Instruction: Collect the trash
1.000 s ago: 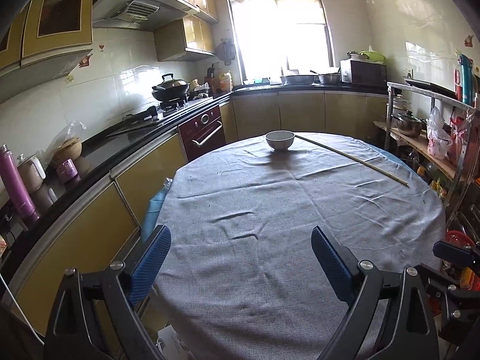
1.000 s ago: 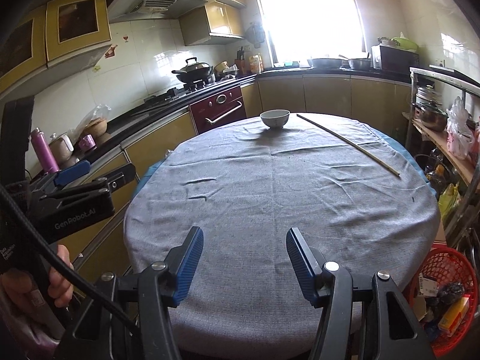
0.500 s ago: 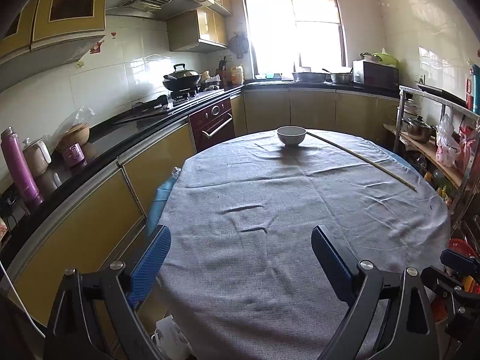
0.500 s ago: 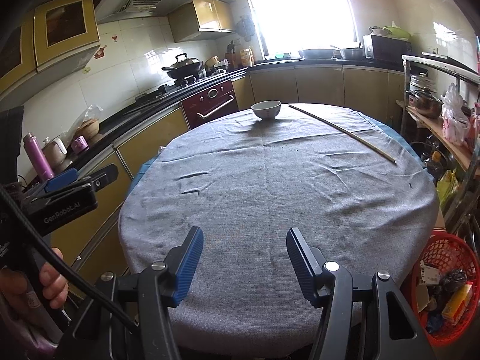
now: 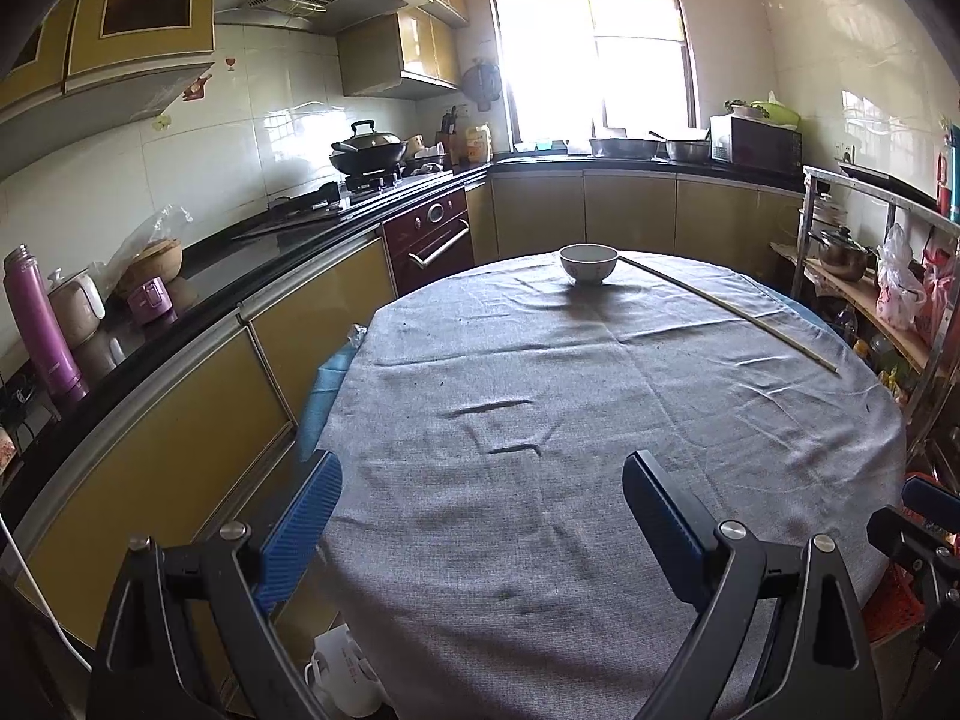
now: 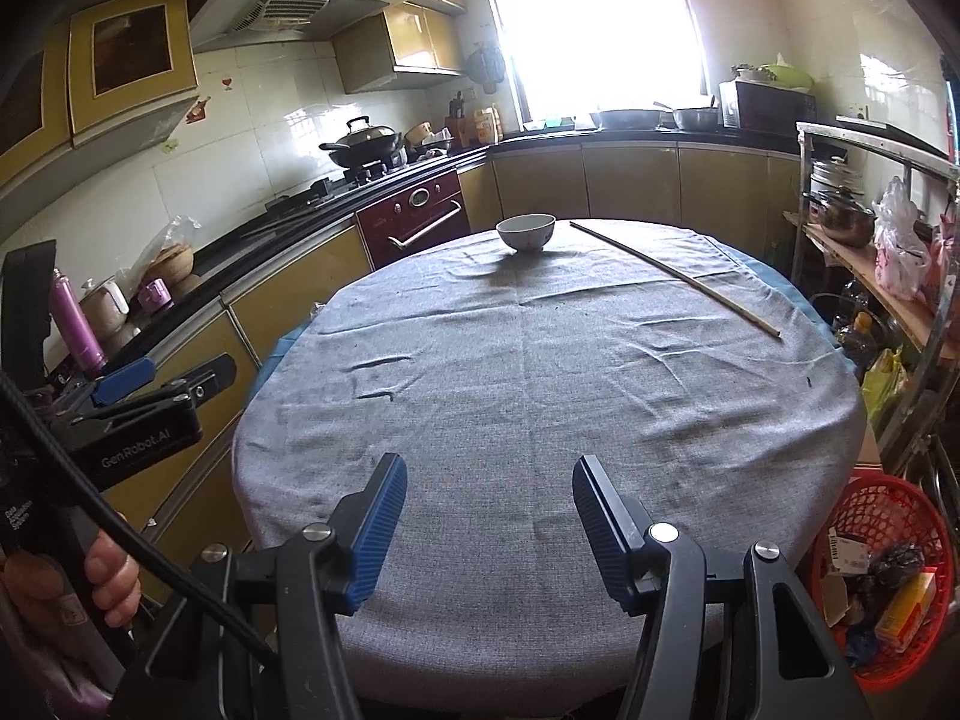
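A round table under a grey cloth (image 5: 540, 396) (image 6: 540, 372) fills both views. A white bowl (image 5: 588, 262) (image 6: 525, 231) stands at its far edge, beside a long thin wooden stick (image 5: 729, 312) (image 6: 672, 276). A red mesh basket (image 6: 882, 576) with packaging trash sits on the floor at the table's right. My left gripper (image 5: 480, 516) is open and empty over the near left edge. My right gripper (image 6: 489, 516) is open and empty over the near edge. The left gripper also shows at the left of the right wrist view (image 6: 138, 414).
A black counter (image 5: 198, 294) with a purple flask, jar and mug runs along the left. A stove with a wok and a dark red oven (image 5: 429, 234) stand behind. A metal shelf rack (image 5: 870, 276) with pots and bags stands right. A white kettle (image 5: 348, 678) sits on the floor.
Both grippers have pulled back and risen a little, so the table looks smaller and the basket shows more fully. Both stay open and empty.
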A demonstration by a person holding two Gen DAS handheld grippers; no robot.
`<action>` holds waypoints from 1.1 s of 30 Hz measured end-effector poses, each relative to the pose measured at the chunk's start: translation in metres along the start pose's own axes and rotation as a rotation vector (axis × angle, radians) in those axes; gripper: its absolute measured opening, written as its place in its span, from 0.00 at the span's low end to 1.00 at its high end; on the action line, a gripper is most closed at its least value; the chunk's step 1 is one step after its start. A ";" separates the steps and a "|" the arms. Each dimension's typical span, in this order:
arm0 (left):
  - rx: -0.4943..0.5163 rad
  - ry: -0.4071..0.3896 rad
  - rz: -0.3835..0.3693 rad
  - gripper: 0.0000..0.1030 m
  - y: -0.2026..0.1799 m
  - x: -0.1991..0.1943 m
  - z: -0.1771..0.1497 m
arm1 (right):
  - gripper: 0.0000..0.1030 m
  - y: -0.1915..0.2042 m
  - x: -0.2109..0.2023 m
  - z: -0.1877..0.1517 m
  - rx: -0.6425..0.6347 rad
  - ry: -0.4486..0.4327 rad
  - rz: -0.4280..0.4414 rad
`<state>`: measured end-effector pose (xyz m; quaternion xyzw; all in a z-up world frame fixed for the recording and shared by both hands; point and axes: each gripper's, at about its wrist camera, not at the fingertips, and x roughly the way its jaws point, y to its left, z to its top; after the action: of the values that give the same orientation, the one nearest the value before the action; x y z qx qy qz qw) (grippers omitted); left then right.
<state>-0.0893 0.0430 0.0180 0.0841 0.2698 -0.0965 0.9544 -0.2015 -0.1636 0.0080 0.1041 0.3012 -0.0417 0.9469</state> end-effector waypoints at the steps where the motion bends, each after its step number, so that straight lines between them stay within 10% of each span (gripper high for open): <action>1: 0.001 0.001 -0.001 0.92 0.000 0.000 0.000 | 0.60 0.000 0.000 0.000 -0.001 -0.002 -0.002; 33: -0.001 0.033 -0.017 0.92 0.001 0.007 -0.008 | 0.60 0.000 0.002 -0.001 -0.003 0.007 -0.010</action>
<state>-0.0872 0.0444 0.0078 0.0827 0.2861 -0.1030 0.9490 -0.1999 -0.1633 0.0063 0.1012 0.3049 -0.0457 0.9459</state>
